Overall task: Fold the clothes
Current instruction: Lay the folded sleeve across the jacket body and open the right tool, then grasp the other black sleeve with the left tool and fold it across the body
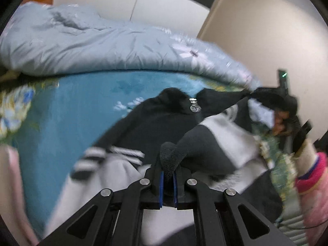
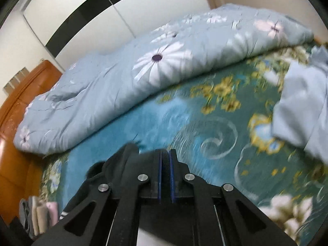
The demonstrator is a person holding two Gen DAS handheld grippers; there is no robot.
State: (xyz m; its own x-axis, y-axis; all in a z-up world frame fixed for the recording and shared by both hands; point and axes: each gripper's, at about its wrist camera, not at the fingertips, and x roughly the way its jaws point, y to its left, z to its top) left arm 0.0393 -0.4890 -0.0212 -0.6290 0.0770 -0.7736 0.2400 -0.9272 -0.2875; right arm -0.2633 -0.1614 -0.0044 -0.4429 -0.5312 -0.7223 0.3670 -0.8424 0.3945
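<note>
Left gripper (image 1: pixel 168 174) clamped on black-and-grey jacket (image 1: pixel 155 127), right gripper (image 2: pixel 165 164) closed on its dark edge, over floral bedsheet (image 2: pixel 205 127)

I see the jacket (image 1: pixel 155 127) lying on the bed (image 1: pixel 67 110), its collar toward the far side and its striped cuff (image 1: pixel 106 157) nearer, to the left. The quilt (image 2: pixel 127 75) lies behind it along the bed's far edge. From my right camera, another garment (image 2: pixel 303 106) lies on the bed at right, and folded clothes (image 2: pixel 41 213) sit near left.

Left tool (image 1: pixel 168 171) clamped; right tool (image 2: pixel 165 160) closed, both angled down.
</note>
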